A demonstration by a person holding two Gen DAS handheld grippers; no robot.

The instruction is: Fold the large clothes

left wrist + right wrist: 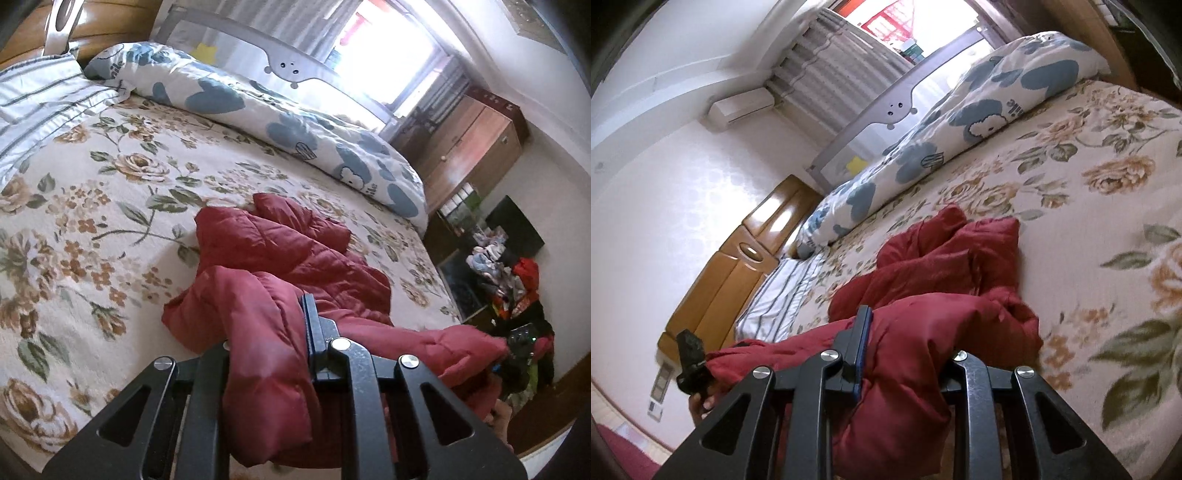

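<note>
A red puffer jacket [295,251] lies crumpled on the floral bedspread [110,192], with its near edge lifted. In the left wrist view my left gripper [269,321] is shut on a thick fold of that jacket; padding bulges over one finger and hides it. My right gripper [521,339] shows at the right, gripping the far end of the same edge. The right wrist view has my right gripper [908,332] shut on the jacket [945,258], with fabric draped over its right finger. My left gripper [689,354] and a hand hold the other end at the lower left.
A rolled white duvet with blue flowers [288,122] lies along the far side, beside a grey bed rail [288,66]. A striped pillow [40,103] sits by the wooden headboard [738,280]. Past the foot of the bed stand a wooden cabinet [472,147] and a heap of clothes [517,284].
</note>
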